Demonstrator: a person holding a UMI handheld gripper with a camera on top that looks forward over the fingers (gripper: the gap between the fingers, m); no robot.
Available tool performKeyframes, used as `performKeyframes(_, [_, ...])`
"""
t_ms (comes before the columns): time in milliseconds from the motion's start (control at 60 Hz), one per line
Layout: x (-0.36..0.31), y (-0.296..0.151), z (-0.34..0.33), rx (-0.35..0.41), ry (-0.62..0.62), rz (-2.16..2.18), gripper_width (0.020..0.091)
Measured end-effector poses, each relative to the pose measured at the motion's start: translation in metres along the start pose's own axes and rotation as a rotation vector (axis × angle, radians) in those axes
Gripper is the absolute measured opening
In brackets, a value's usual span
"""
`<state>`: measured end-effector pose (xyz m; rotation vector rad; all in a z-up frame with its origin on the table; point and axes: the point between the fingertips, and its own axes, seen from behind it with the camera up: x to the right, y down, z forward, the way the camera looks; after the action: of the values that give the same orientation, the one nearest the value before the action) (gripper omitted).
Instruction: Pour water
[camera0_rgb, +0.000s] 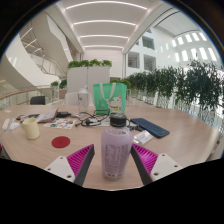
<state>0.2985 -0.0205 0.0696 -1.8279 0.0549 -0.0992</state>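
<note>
I am holding the gripper (114, 160) level and low over the table (175, 128), pointing straight ahead. Its two fingers (80, 160) are pressing on the clear bottle (117, 148), which is standing upright between the pads, dark cap on top. Beyond the bottle a green chair (110, 96) is standing; no label is showing that I can read.

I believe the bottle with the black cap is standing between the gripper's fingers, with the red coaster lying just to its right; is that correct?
Not quite: in the gripper view the red coaster lies to the left of the bottle, not the right. The bottle with the black cap does stand between the fingers of the hand-held gripper.
</note>
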Motion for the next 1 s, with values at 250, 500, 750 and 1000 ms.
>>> performKeyframes(250, [-0.002,0.001,0.055,0.022,-0.020,0.014,0.0552])
performKeyframes(500, [-0.003,0.002,0.062,-0.035,0.004,0.047,0.0462])
performKeyframes(750, [-0.024,-0.108,0.063,0.017,0.033,-0.001,0.0429])
performKeyframes(1000, [-0.171,-0.226,0.078,0.117,0.065,-0.656,0.0425])
